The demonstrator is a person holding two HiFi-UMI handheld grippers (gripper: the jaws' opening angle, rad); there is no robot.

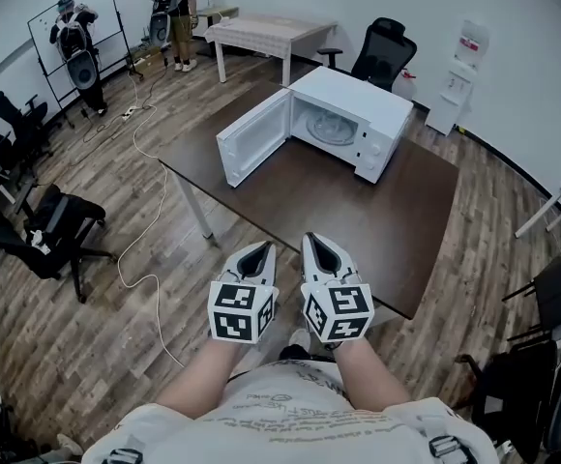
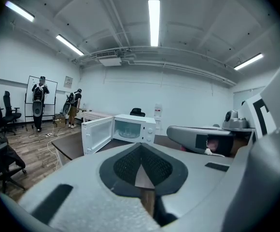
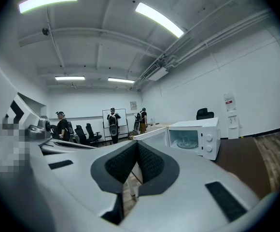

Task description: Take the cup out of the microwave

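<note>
Shoulders in a pale printed shirt (image 1: pixel 280 409) fill the bottom of the head view; its lettering is too small to read. Just beyond, two forearms hold the left gripper (image 1: pixel 257 255) and the right gripper (image 1: pixel 321 247) side by side at the near edge of a dark brown table (image 1: pixel 358 211). Each carries a cube of black-and-white square markers.

Both gripper views settle the jaws. The left gripper (image 2: pixel 141 151) has its black, knurled pads pressed tip to tip with nothing between them, and the right gripper (image 3: pixel 136 146) is clenched the same way, also empty. Smooth grey shells surround the pads.

A boxy white microwave (image 1: pixel 353 104) stands towards the table's far corner, well apart from both grippers. Its door (image 1: pixel 253 138) is swung wide to the left, and two round knobs sit on its front panel. A round glass turntable (image 1: pixel 331 129) shows inside; the cup cannot be made out in any view.

Only the head view shows the wood-plank floor (image 1: pixel 97 336), a pale cable (image 1: pixel 150 220) looping across it, a black office chair (image 1: pixel 382 51) and a white water dispenser (image 1: pixel 459 75) with an unreadable red label. Only the gripper views show the ceiling, with its strip lights (image 2: pixel 153 21) and pipes. The whiteboard (image 1: pixel 102 8) bears faint, illegible marks, and two people (image 1: pixel 75 42) stand near it.
</note>
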